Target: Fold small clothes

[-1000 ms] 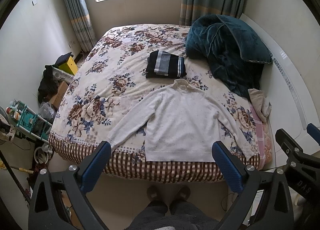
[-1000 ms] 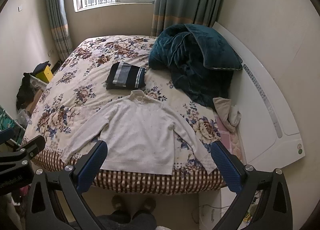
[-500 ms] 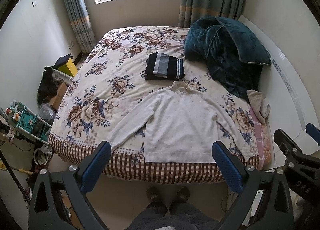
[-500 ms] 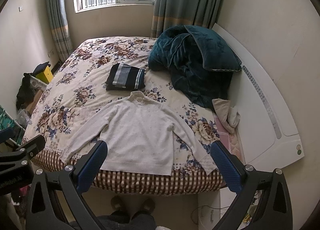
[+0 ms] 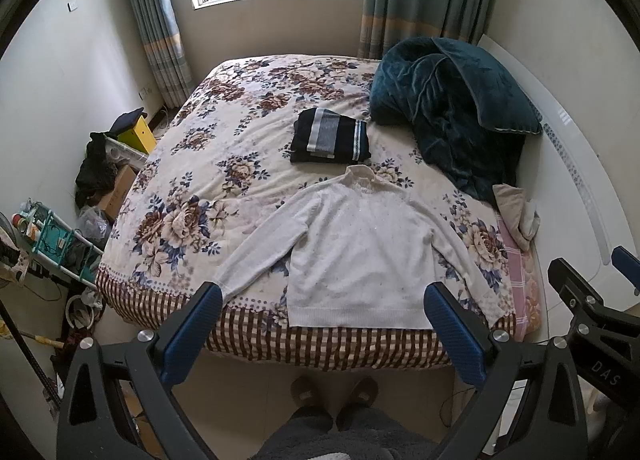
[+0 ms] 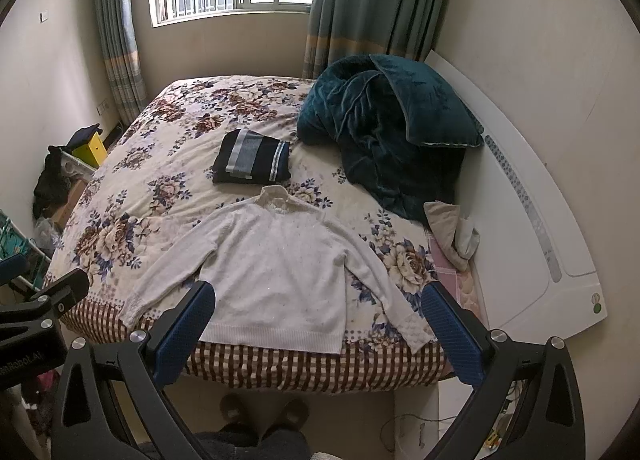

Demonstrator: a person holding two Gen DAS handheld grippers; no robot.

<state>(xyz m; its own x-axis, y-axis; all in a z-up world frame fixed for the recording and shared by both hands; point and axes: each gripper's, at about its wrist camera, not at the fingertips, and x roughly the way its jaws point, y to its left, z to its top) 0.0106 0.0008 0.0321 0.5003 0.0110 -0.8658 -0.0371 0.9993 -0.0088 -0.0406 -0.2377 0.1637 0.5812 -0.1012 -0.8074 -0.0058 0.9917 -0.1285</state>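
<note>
A white sweater [image 5: 360, 248] lies flat, face up, at the near edge of the floral bed [image 5: 240, 148], sleeves spread, collar away from me. It also shows in the right wrist view [image 6: 276, 272]. A folded dark striped garment [image 5: 330, 136] lies beyond the collar, also seen in the right wrist view [image 6: 252, 158]. My left gripper [image 5: 322, 324] is open and empty, held back over the bed's edge near the sweater's hem. My right gripper [image 6: 318, 324] is open and empty at the same distance.
A teal blanket and pillow [image 5: 452, 108] are heaped at the right against the white headboard [image 5: 576, 180]. A beige cloth [image 5: 516, 216] lies by it. Boxes, a rack [image 5: 52, 236] and clutter line the floor at the left. My slippered feet [image 5: 336, 392] stand below the bed's edge.
Both grippers have drawn back and tilted up slightly, so the bed and sweater sit a little farther off. Nothing on the bed has moved.
</note>
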